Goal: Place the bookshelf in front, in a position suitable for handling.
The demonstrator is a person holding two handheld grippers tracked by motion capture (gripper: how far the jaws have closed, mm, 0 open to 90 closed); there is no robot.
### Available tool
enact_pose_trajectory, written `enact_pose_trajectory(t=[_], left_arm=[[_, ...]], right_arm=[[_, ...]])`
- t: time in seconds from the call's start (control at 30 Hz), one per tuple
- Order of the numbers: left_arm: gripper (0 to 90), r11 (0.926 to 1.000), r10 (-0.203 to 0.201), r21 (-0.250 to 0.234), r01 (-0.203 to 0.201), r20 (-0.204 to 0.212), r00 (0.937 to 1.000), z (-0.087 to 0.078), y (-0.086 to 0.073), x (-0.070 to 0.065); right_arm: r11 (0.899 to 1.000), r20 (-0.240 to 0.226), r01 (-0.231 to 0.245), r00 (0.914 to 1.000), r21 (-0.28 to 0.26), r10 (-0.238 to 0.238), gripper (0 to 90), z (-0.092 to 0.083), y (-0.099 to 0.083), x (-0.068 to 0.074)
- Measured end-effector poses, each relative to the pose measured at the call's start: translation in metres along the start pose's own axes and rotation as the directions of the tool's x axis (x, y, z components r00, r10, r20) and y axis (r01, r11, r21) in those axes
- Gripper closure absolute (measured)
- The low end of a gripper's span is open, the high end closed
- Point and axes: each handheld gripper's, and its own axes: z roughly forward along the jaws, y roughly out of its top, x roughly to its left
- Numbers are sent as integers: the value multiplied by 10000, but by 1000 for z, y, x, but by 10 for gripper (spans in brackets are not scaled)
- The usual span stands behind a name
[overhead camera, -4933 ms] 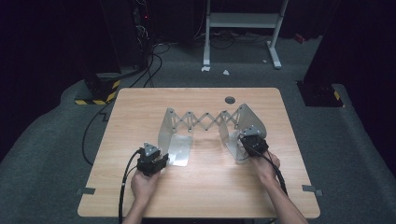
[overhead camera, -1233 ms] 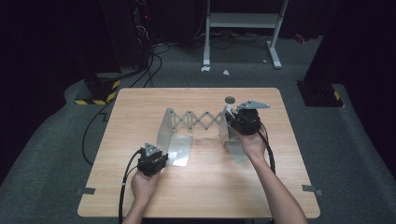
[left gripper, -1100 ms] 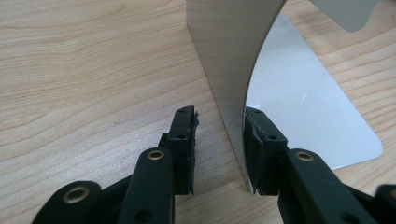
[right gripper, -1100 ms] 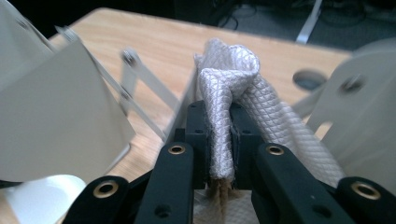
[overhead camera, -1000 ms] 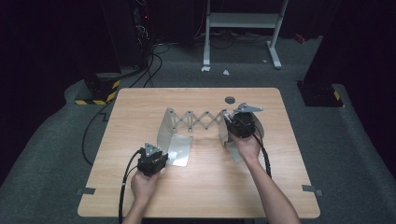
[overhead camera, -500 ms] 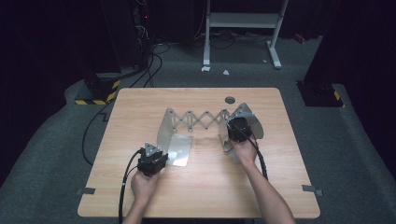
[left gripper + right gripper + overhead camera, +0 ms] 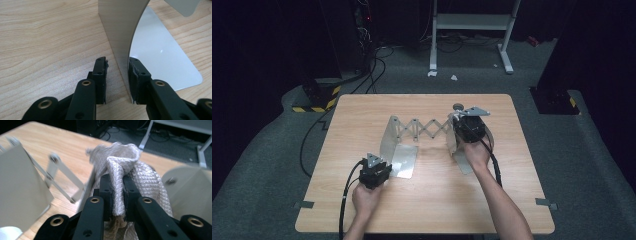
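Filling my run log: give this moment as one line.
left gripper: open around rack end plate | right gripper: shut on quilted cloth

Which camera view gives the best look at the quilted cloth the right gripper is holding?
The right gripper view: the cloth sits bunched in close-up, its diamond weave plain, pinched between the right gripper jaws. In the high view that gripper hides the cloth at the right end of the metal rack. The left gripper view faces the rack's left plate instead.
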Motion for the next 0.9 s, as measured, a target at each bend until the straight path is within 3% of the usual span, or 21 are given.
enact_pose_trajectory(t=[0.13, 0.3, 0.4, 0.5, 0.63, 0.77, 0.9], left_arm=[[691, 10000, -5, -1, 5, 8, 10000, 0, 0, 0], [691, 10000, 0, 1, 0, 6, 10000, 0, 0, 0], [692, 10000, 5, 1, -5, 0, 10000, 0, 0, 0], [693, 10000, 0, 0, 0, 5, 10000, 0, 0, 0], [693, 10000, 3, 3, -3, 8, 10000, 0, 0, 0], [693, 10000, 3, 2, -3, 9, 10000, 0, 0, 0], [693, 10000, -1, -7, 1, 10, 10000, 0, 0, 0]], right_arm=[[9973, 5, -114, 9999, 720, 114, 819, 20, -21, 0], [9827, 82, -371, 9993, 1816, 362, 819, 48, -51, -4], [9779, 153, -505, 9987, 2030, 484, 819, 55, -58, -5], [9823, 257, -411, 9990, 1827, 370, 820, 51, -54, -7], [9901, 404, -474, 9983, 1319, 424, 820, 31, -39, -13], [9981, 605, -340, 9977, 508, 309, 820, 7, -16, -19], [9998, 897, -136, 9959, -172, 151, 820, -13, 4, -20]])
